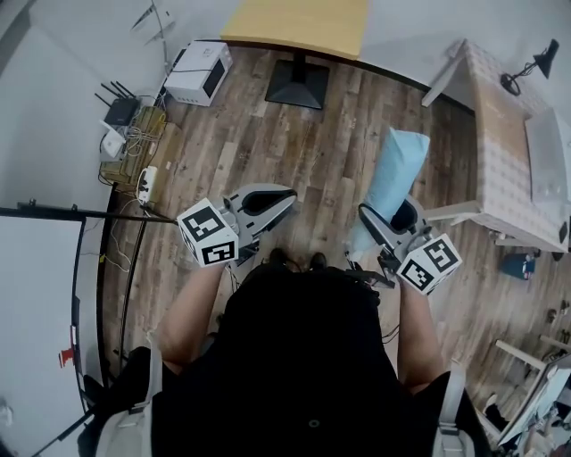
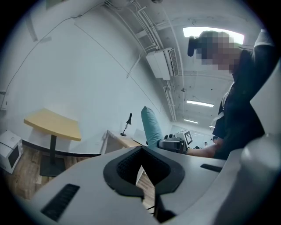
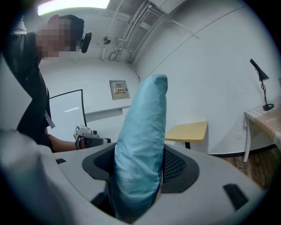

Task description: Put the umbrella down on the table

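Note:
A folded light-blue umbrella stands nearly upright in my right gripper, which is shut on its lower part. In the right gripper view the umbrella fills the space between the jaws of that gripper and rises past them. My left gripper is held to the left of it at about the same height, shut with nothing in it. The left gripper view looks past its own closed jaws at the umbrella. The table with a checked cloth stands off to the right.
A black desk lamp and a flat grey item sit on the checked table. A yellow table on a black foot stands ahead. A white microwave and a low shelf with routers are on the floor at the left wall.

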Motion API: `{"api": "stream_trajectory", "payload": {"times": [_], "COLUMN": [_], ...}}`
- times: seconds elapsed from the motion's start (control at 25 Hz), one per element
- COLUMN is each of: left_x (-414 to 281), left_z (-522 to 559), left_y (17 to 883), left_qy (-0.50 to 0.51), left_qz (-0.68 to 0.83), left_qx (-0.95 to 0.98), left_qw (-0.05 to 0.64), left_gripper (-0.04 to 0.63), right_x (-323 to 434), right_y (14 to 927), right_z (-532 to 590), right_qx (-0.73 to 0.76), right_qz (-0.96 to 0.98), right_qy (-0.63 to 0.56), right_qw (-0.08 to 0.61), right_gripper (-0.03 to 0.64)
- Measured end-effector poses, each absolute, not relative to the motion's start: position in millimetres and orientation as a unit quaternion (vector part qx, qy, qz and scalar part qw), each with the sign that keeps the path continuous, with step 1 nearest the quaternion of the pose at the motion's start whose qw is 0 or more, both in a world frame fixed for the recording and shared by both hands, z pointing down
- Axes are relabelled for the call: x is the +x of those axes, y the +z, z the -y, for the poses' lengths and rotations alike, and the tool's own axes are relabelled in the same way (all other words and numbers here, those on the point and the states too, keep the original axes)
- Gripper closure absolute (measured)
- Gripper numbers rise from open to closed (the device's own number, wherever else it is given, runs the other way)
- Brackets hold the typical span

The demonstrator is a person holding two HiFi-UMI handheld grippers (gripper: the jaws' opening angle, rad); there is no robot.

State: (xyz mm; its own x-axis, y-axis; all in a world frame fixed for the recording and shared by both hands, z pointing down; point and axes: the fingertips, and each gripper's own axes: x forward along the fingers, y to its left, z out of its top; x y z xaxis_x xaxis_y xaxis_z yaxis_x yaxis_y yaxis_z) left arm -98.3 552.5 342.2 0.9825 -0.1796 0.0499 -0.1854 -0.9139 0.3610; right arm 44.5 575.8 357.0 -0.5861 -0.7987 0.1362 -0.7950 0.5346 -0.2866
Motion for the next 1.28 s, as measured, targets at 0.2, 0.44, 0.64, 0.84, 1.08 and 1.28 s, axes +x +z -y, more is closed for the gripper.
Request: {"api": "stream_trajectory", "payload": {"times": [0.2, 0.44, 0.64, 0.84, 1.08, 1.28], "left_x": [-87.0, -76.3, -72.5, -71.8, -56.9, -44.6], "left_z": [-560.4, -572.3, -579.2, -582.4, -584.1, -585.8], "left_y": [346.2, 352.9, 359.7, 364.6, 364.5, 366.4], "left_qy": [0.020, 0.042, 0.042, 0.047, 0.045, 0.047], "left_qz": [0.083, 0.078, 0.085, 0.103, 0.119, 0.134], "left_qx": [0.979, 0.977, 0.975, 0.973, 0.970, 0.967], "left_qw": [0.186, 0.196, 0.200, 0.203, 0.206, 0.211], "left_gripper": [0.583, 0.583, 0.583, 0.583, 0.583, 0.583], "right_x": [64.7, 73.5, 80.9, 88.9, 105.2, 116.1], "right_y": [358.0, 357.9, 366.4, 372.6, 375.2, 377.1], "right_z": [-579.0, -582.5, -582.4, -581.0, -575.0, -571.3], "right_qx": [-0.465, -0.464, -0.461, -0.458, -0.448, -0.444], "right_qz": [-0.875, -0.878, -0.878, -0.880, -0.885, -0.887], "right_qy": [-0.128, -0.103, -0.118, -0.123, -0.126, -0.128], "right_qw": [-0.037, -0.055, -0.040, -0.035, -0.027, -0.023], "right_gripper": [0.319, 0.319, 0.319, 0.319, 0.319, 0.320]}}
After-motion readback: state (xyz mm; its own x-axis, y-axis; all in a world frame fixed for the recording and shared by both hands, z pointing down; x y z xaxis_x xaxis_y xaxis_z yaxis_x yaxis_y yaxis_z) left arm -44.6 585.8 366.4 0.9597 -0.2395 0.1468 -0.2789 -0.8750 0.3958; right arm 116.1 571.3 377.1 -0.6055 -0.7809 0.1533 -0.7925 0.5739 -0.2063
